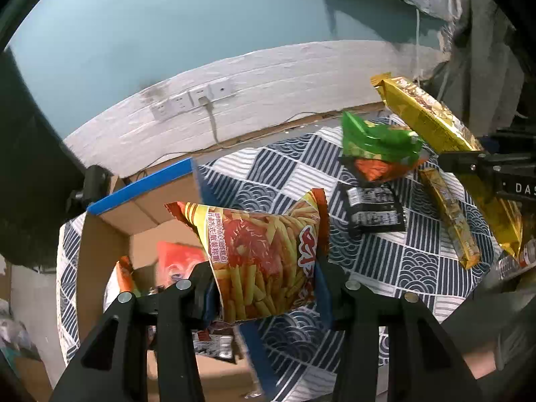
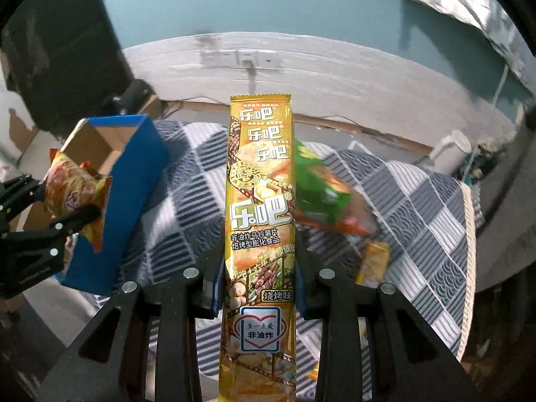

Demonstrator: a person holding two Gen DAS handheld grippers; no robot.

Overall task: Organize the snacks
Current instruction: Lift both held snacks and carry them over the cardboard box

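We see our left gripper at the bottom of the left wrist view, squeezing a fries bag. The bag hangs by the open blue box at the left. Our right gripper pinches a long gold chip pack in the middle of the right wrist view. A green bag and a black packet lie on the checked surface.

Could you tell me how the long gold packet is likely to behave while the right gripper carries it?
The gold packet stands straight above the right gripper, so it is probably fairly stiff. Its glossy foil looks slippery. Clamped near its lower end, it might swing or tilt.
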